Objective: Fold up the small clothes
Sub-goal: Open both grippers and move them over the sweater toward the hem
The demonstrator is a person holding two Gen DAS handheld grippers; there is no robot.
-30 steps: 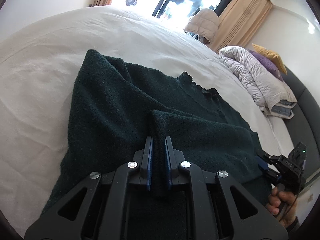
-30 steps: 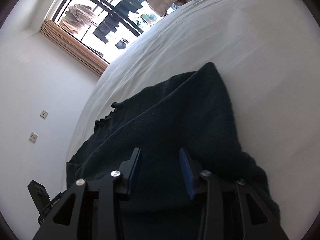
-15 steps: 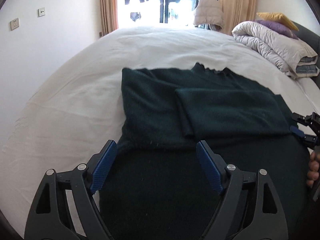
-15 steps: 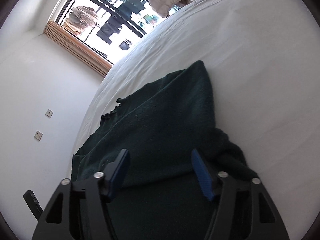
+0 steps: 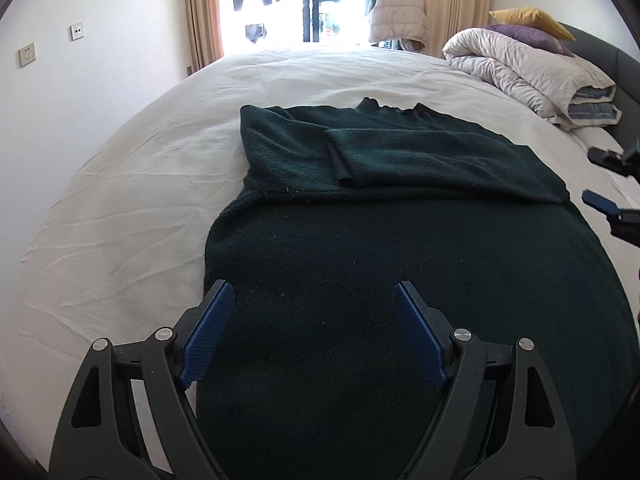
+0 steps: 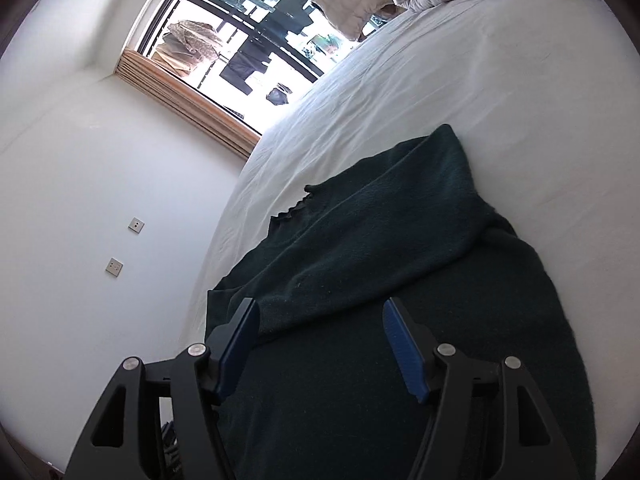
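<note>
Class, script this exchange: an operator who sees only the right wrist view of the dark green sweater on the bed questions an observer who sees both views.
Operator: Is the left gripper holding anything?
Observer: No. The left gripper has just been opening its jaws; it grips nothing and hangs above the sweater.
Operator: What tops the duvet?
Observer: A yellow pillow and a purple pillow lie on the duvet.
</note>
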